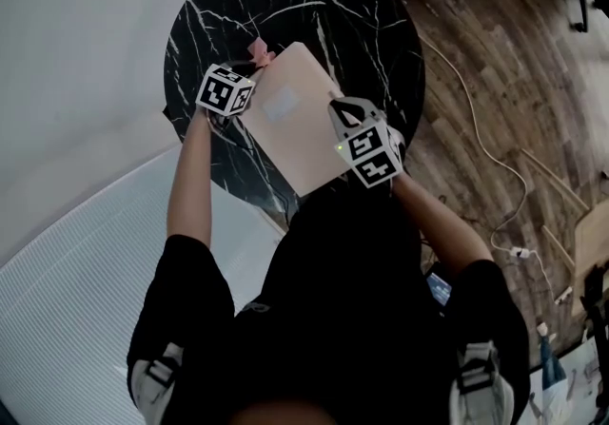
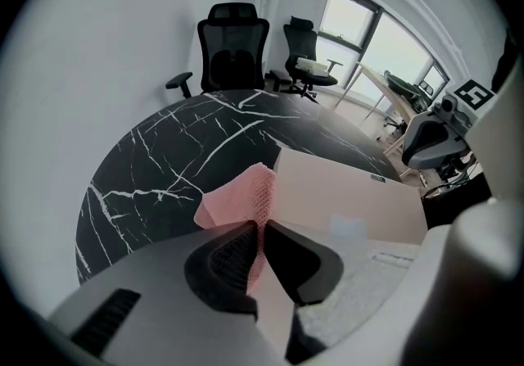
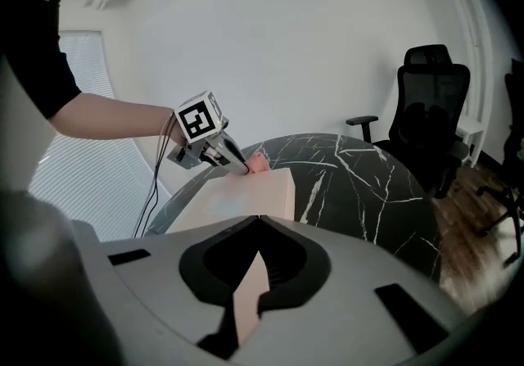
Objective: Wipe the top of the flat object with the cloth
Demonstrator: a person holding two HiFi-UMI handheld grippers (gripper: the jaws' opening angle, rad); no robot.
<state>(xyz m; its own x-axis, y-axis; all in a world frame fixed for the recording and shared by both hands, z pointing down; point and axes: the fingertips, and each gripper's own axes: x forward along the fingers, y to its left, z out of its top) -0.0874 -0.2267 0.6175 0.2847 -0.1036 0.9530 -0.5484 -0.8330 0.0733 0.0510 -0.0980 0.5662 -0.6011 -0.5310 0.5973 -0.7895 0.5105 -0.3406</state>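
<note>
Left gripper view shows the left gripper [image 2: 262, 229] with its fingers closed on a pink mesh cloth [image 2: 241, 201], bunched at the far left corner of the flat beige board [image 1: 300, 119] and placed to sweep its top. The right gripper [image 3: 255, 221] pinches the board's near edge (likely to steady it) on the black marble bench [image 1: 362, 24]. The board's small dark label [image 2: 377, 178] is too small to read.
</note>
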